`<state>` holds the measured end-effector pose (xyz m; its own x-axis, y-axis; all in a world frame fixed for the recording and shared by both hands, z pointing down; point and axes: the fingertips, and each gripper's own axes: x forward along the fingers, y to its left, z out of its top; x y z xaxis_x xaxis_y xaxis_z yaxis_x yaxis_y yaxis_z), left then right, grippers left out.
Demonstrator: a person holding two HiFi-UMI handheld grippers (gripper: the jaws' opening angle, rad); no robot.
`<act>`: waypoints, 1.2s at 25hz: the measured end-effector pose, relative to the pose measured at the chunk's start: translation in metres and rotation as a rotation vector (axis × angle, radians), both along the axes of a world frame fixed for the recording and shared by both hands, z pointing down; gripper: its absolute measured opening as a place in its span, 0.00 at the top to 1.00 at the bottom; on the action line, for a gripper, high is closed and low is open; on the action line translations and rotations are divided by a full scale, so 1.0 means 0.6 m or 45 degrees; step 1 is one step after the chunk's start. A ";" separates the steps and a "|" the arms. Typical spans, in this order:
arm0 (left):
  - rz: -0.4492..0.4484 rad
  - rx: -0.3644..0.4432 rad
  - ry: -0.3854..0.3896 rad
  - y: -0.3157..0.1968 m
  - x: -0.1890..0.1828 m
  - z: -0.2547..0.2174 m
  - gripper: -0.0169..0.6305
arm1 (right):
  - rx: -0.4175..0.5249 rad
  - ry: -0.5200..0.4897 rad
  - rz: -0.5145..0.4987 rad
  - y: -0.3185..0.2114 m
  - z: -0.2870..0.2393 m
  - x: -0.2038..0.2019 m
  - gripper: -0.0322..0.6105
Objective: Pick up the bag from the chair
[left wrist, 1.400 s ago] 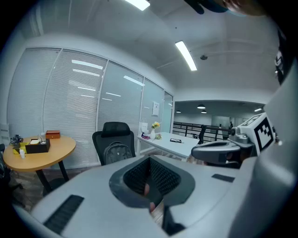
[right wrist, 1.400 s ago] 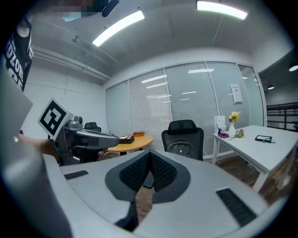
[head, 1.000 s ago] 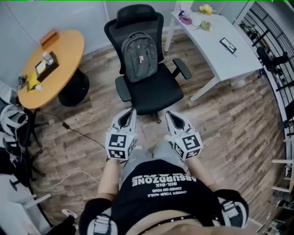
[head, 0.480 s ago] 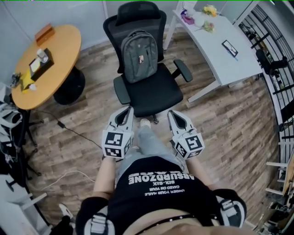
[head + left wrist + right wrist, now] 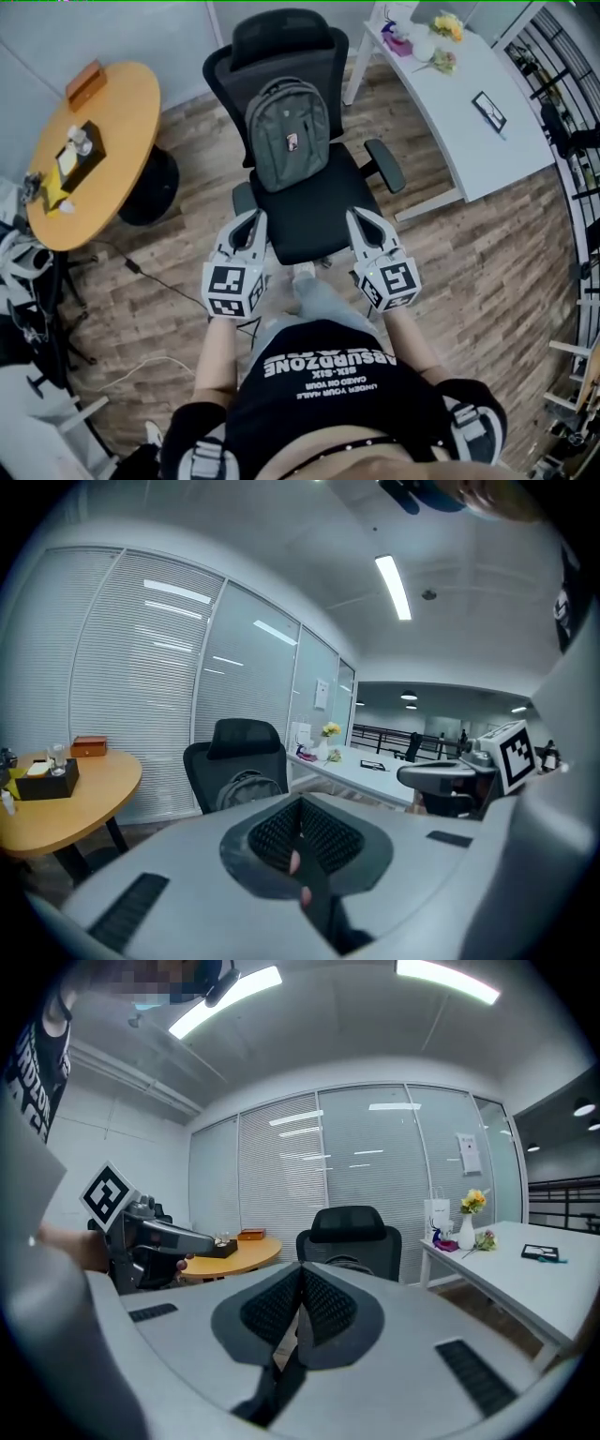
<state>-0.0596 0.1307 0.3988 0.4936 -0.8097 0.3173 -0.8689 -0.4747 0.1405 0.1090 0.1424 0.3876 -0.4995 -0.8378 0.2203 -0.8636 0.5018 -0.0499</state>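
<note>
Wood floor (image 5: 487,281) holds chair (image 5: 309,225) between table (image 5: 122,122), desk (image 5: 459,122).

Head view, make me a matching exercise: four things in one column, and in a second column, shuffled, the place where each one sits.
Things:
1. bag
2. brown box
3. flowers
4. black cable

Places:
A. on the white desk
B. on the floor
C. on the black chair
D. on the round table

Pairs: 1-C, 2-D, 3-A, 4-B
</note>
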 end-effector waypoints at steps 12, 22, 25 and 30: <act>-0.185 -0.030 -0.063 -0.140 0.015 0.014 0.95 | -0.072 -0.038 -0.166 -0.181 0.037 0.008 0.92; -0.248 -0.091 -0.139 -0.166 0.002 0.046 0.95 | -0.112 -0.080 -0.244 -0.226 0.053 -0.014 0.92; -0.241 -0.079 -0.139 -0.176 0.003 0.044 0.95 | -0.111 -0.080 -0.249 -0.232 0.053 -0.016 0.92; -0.199 -0.089 -0.153 -0.205 0.008 0.055 0.95 | -0.104 -0.068 -0.213 -0.258 0.052 -0.007 0.92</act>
<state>-0.0547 0.0077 0.4315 0.3187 -0.8474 0.4247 -0.9438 -0.3252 0.0594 0.1045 -0.0126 0.4191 -0.6431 -0.7225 0.2536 -0.7635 0.6306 -0.1395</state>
